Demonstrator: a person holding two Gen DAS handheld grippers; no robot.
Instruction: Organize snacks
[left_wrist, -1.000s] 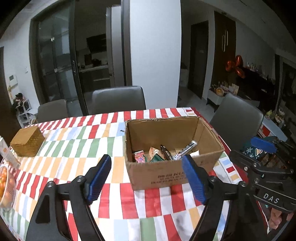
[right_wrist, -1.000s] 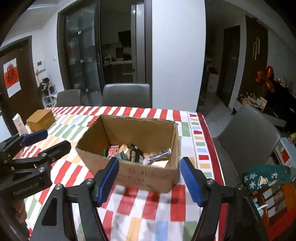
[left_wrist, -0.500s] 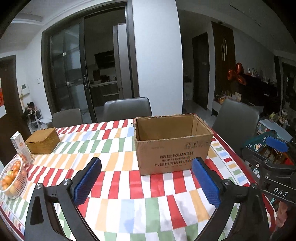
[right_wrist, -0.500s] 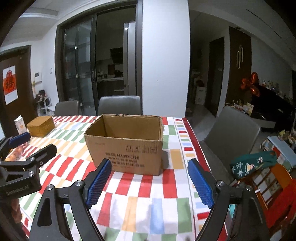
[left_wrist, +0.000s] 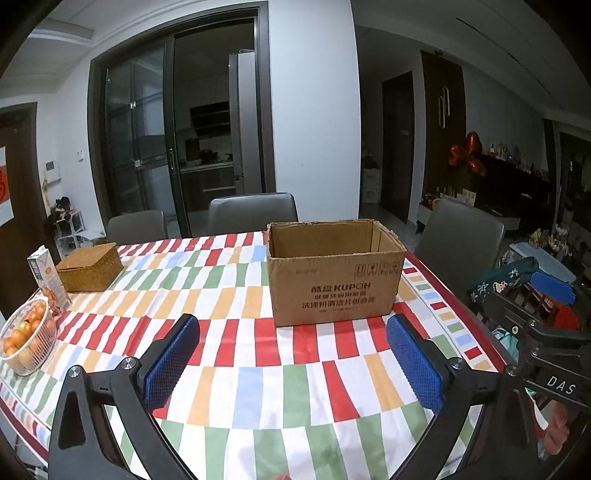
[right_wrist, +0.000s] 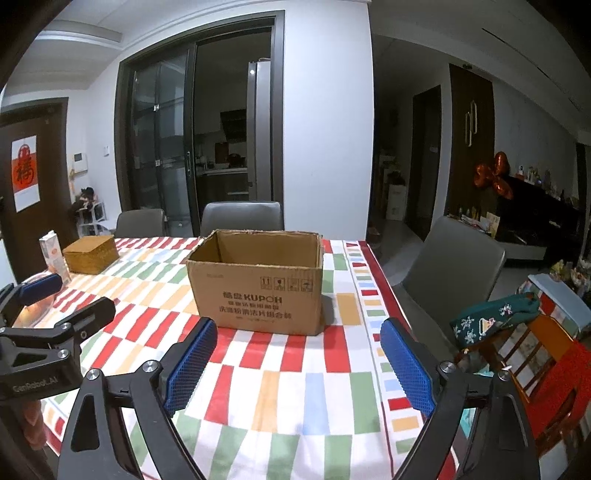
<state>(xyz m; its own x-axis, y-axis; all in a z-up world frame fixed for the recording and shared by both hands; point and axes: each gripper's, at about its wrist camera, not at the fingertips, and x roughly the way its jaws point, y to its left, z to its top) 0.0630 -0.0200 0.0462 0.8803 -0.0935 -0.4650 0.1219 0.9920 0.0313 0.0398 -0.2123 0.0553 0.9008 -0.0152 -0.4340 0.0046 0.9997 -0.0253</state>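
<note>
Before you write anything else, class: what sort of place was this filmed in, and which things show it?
Most likely a home dining room: a dining table under a striped cloth with grey chairs around it, a fruit basket, and a kitchen with a fridge behind sliding glass doors.

Striped multicolour tablecloth (left_wrist: 258, 369) covers the table. Far left: woven lidded basket (left_wrist: 90, 266), a carton (left_wrist: 48, 277) just beside it, white basket of oranges (left_wrist: 26, 341) near the table edge. Grey chairs (left_wrist: 252, 212) stand around. Red balloons (left_wrist: 467, 155) sit on the dark sideboard.
</note>
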